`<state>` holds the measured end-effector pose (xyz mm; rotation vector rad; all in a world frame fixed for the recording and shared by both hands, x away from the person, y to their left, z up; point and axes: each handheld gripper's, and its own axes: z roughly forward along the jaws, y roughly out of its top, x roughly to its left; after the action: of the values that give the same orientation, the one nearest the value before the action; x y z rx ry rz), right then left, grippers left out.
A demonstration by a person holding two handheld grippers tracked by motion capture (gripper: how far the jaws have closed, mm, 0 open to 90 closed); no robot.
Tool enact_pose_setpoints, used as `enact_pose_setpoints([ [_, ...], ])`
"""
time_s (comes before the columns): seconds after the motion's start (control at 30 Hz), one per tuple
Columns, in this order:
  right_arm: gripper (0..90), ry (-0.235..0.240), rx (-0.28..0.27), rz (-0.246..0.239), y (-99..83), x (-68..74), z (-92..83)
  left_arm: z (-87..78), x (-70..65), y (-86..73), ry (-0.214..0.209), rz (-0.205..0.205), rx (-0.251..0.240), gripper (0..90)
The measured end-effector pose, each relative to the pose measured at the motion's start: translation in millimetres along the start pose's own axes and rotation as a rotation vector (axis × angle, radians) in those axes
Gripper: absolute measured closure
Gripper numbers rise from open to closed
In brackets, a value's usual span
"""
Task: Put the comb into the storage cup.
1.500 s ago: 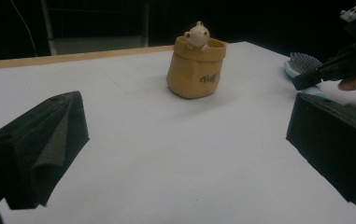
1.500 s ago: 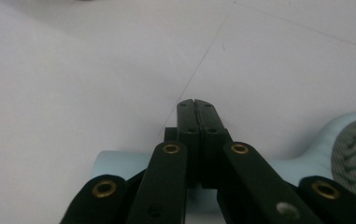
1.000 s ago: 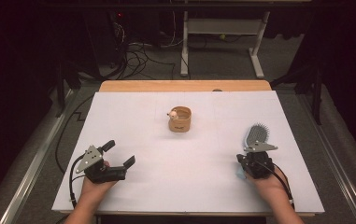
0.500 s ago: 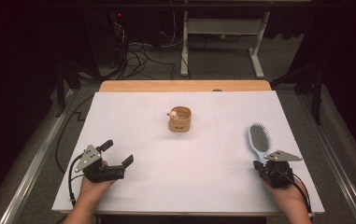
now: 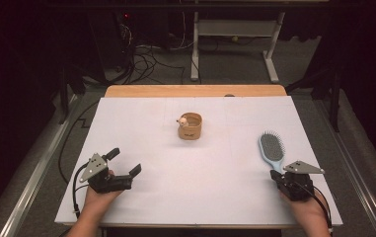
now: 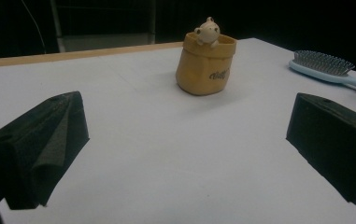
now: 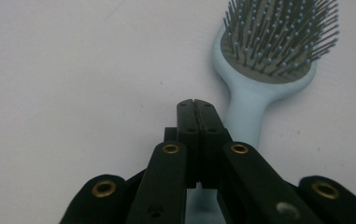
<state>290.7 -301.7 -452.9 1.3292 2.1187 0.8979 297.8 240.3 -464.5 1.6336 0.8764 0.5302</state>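
Two hand-held grippers rested on the white bench [image 5: 200,197]. At near right, the right hand-held gripper [image 7: 195,103] had its jaws pressed together, empty, over the handle of the blue hairbrush [image 5: 272,150], which lay bristles-up. At near left, the left hand-held gripper [image 5: 124,165] stood wide apart, facing the tan pot [image 6: 205,63] at centre.

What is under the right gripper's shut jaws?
The light blue hairbrush lies bristles-up on the white table; its handle runs beneath the right gripper, whose shut jaws cover the handle's end.
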Motion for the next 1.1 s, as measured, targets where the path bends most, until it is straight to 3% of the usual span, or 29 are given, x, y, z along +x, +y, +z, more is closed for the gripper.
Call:
enact_pose_setpoints([
  [0.33,85.3,0.055,-0.100,-0.004,-0.3,6.2,-4.0,0.8,-0.3,-0.2,0.002,0.014,0.015,0.1],
  [0.87,47.3,0.121,-0.177,0.013,-1.9,8.6,-2.4,1.4,-0.7,-0.1,-0.002,0.015,0.023,0.1],
  [1.1,30.4,0.115,-0.216,0.027,-2.4,6.8,-4.4,1.3,-0.7,0.0,0.000,0.014,0.022,0.1],
])
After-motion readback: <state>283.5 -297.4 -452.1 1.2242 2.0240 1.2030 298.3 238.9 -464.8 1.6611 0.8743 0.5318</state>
